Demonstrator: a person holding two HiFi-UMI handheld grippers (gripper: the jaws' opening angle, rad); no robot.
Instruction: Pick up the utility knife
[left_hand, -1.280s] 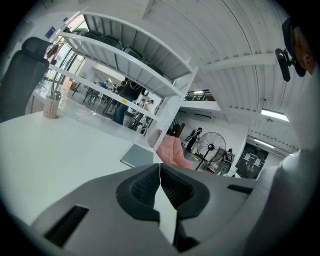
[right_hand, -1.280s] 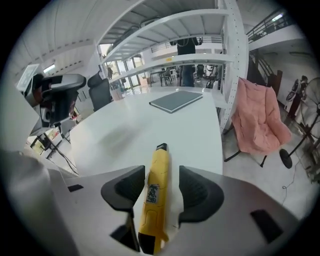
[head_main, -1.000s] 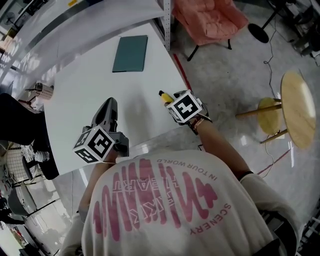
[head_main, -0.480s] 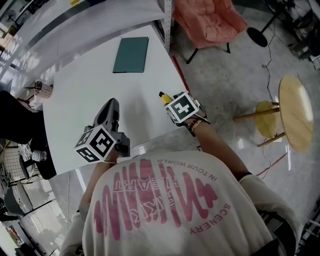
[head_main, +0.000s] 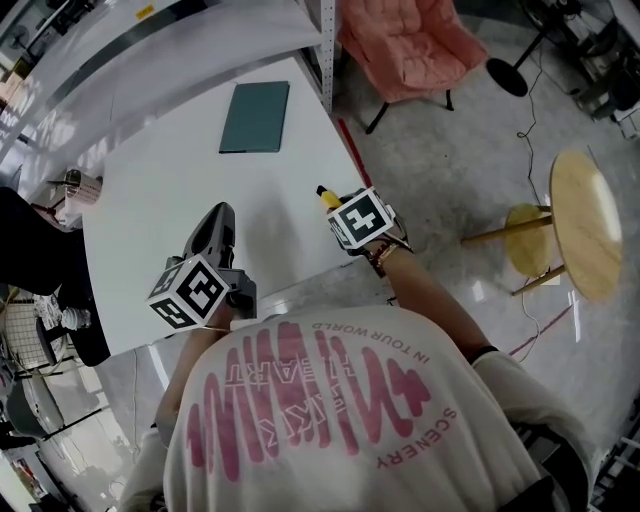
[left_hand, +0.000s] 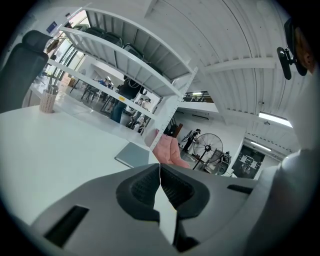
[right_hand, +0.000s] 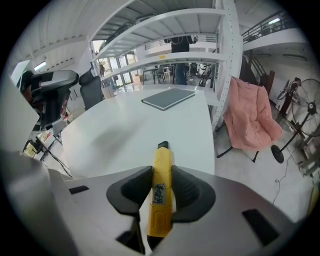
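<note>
A broad white table (head_main: 150, 200) is filling the middle of a bright workshop, with a flat teal pad (head_main: 255, 117) lying near its far edge. A pink folding chair (head_main: 405, 40) is standing just past the table's corner on the glossy grey floor (head_main: 470, 140), and a round wooden side table (head_main: 585, 220) is sitting well apart at the right. White metal shelving (right_hand: 225, 65) is rising behind the table, while strip lights (left_hand: 272, 119) are glowing overhead and a pedestal fan (left_hand: 207, 146) is standing in the distance.
</note>
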